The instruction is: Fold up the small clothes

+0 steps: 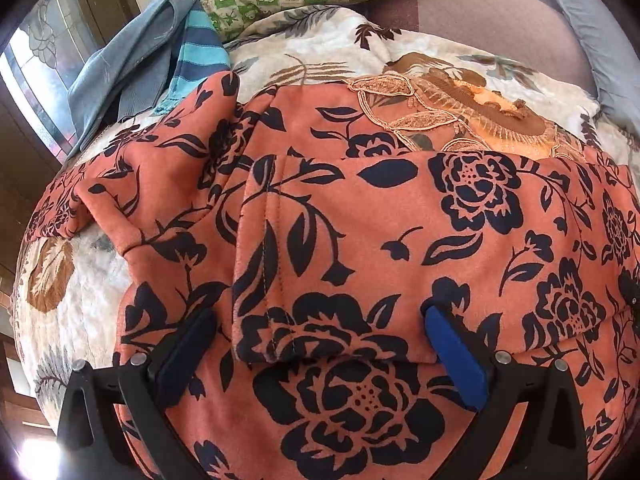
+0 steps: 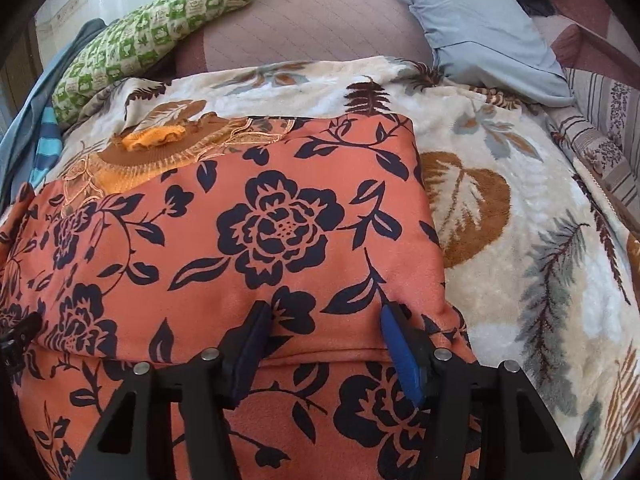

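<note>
Under everything I see the bed, spread with a cream leaf-print blanket [image 2: 520,208]. On it lies the orange garment with black flowers [image 2: 240,240], filling most of both views, its upper layer folded over the lower so a fold edge runs across just ahead of my tools. At the garment's 11 o'clock in the right view sits its embroidered neckline [image 2: 160,148].

My left gripper [image 1: 320,316] stands released, fingers wide apart, with a stitched flap of the garment between them; the pads do not press on it. My right gripper [image 2: 324,312] is half parted at the garment's 5 o'clock corner, a hump of cloth between the fingers. I cannot tell whether the pads press it.

Around it: a green checked pillow [image 2: 160,32] at 11 o'clock, a grey-blue pillow [image 2: 480,28] at 1 o'clock, and a teal striped cloth [image 1: 200,52] beside grey-blue clothing [image 1: 132,64] at 10 o'clock in the left view. The garment's near hem is cut off by both frames.
</note>
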The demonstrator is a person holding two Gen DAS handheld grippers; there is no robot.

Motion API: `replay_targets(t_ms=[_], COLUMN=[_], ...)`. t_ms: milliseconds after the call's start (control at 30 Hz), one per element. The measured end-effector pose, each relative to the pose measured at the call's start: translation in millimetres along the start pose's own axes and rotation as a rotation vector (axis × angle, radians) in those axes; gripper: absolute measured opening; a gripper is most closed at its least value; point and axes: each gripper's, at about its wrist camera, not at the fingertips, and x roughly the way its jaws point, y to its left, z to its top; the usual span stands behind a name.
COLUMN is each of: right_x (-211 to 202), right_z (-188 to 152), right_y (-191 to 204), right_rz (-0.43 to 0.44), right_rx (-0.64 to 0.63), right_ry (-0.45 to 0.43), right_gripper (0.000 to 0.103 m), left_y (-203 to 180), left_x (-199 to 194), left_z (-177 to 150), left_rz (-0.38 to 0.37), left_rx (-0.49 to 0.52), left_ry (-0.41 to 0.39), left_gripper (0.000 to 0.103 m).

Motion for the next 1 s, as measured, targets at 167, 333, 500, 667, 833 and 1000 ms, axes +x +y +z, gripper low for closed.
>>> replay_targets(t_ms=[167,333,500,667,833,1000], right_x=[1,1,0,-1,-1,-1], right_z=[0,-2,-3,-5,-5,-6], right_y=[0,-1,-1,-2,0,-1], right_rz=[0.005,0.01,0.009,0.016,0.004,0.008], right_rx=[0.003,0.005,0.005,0.008,0.0,0.004], right_ry=[-0.007,-0.02,-0.035,-0.049,-0.054,-0.056], right_gripper=[0.063,0.063,0.063,0.063,0.063,0.063], left_y=[0,1,0,2,4,5], left_x=[1,1,-5,-20,-27,-17], left_z=[2,2,-8,-10,-18,-20], left_rz=[0.004,0.002,0.016,0.02,0.081,0.061], left_rx=[-0.003,-0.013,-0.036,-0.038,-0.032,-0.001], left_ry=[0.009,0.003,-0.025,0.019,-0.018,-0.013], left_gripper=[0.103,0.103,0.103,0.103,0.103,0.103])
